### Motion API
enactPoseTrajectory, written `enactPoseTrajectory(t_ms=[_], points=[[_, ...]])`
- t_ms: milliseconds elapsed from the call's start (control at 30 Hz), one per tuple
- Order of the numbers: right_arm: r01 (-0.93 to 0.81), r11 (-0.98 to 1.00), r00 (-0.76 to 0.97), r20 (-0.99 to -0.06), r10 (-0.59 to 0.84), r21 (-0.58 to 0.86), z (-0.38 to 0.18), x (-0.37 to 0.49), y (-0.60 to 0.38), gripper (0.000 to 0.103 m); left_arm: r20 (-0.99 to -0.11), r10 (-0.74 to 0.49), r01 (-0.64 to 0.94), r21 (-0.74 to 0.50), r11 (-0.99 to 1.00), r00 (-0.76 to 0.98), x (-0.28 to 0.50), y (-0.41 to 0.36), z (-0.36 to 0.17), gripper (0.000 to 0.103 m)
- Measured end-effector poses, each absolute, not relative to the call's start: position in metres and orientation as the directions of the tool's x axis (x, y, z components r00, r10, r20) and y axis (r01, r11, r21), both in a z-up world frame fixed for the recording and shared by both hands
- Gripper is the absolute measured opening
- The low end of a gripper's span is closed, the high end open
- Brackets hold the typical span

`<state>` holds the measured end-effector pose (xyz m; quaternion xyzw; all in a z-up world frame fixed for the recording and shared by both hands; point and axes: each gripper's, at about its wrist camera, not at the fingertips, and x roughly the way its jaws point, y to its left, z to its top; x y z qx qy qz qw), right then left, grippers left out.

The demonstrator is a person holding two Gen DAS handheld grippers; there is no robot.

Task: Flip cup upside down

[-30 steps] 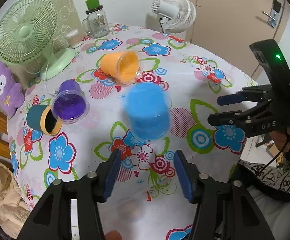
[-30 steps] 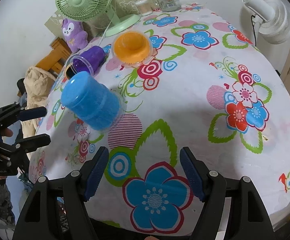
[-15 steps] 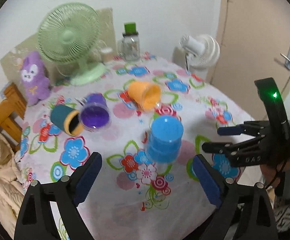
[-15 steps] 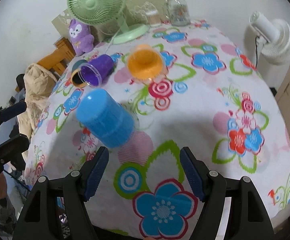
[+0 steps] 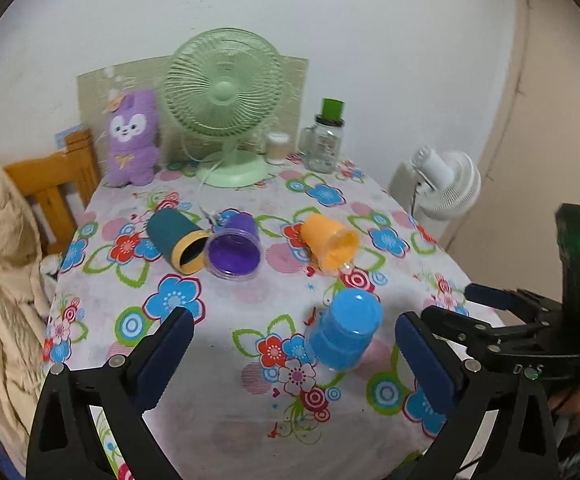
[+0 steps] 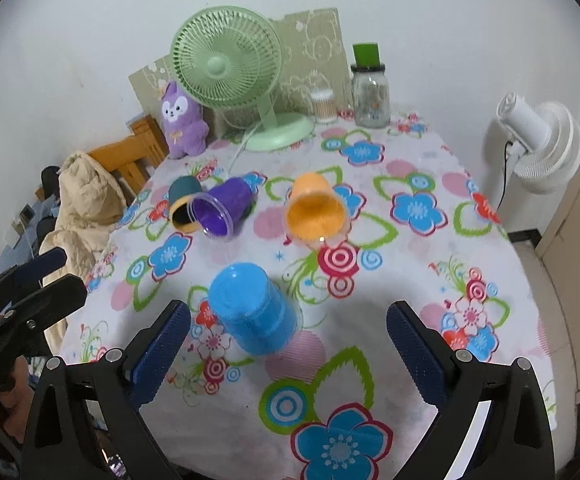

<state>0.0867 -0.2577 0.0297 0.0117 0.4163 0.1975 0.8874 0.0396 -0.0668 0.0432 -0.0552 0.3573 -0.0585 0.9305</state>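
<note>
A blue cup [image 5: 344, 330] stands mouth-down on the flowered desk [image 6: 430, 304], its closed base up and its rim on the cloth near the front edge. The left gripper [image 5: 294, 360] and the right gripper [image 6: 287, 350] hang above and in front of it, each with jaws spread wide and holding nothing; in both wrist views the cup shows between the blue pads without touching them.

Behind it three more cups lie on their sides: an orange cup [image 6: 314, 210], a purple cup [image 6: 221, 210] and a dark teal cup [image 5: 175, 240] pressed against the purple one. A green fan [image 5: 223, 100] and a glass jar [image 5: 324, 142] stand at the back.

If another cup is next, the orange one looks the easier pick, lying well apart from its neighbours. Closing across its side wall near the middle, lifting clear before turning, and setting the rim down flat should keep it from rolling. The teal and purple pair would need a careful approach to avoid nudging one into the other.
</note>
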Motion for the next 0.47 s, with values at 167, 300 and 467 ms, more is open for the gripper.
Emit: enactPoseTrajectory(t_ms=[167, 300, 467], points=[[-0.357, 0.921, 0.607, -0.711, 0.355, 0.156, 0.041, 0.08, -0.251, 0.1, -0.632, -0.12, 0.024, -0.159, 0.987, 0.765, 0.033, -0.06, 0.046, 0.103], [-0.369, 0.917, 0.604, -0.711, 0.36, 0.151, 0.042, 0.077, -0.246, 0.1, -0.62, -0.127, 0.007, -0.193, 0.981, 0.774, 0.029, -0.055, 0.046, 0.103], [-0.372, 0.916, 0.601, -0.713, 0.362, 0.152, 0.042, 0.074, -0.243, 0.1, -0.616, -0.121, 0.004, -0.188, 0.982, 0.779, 0.025, -0.055, 0.046, 0.103]])
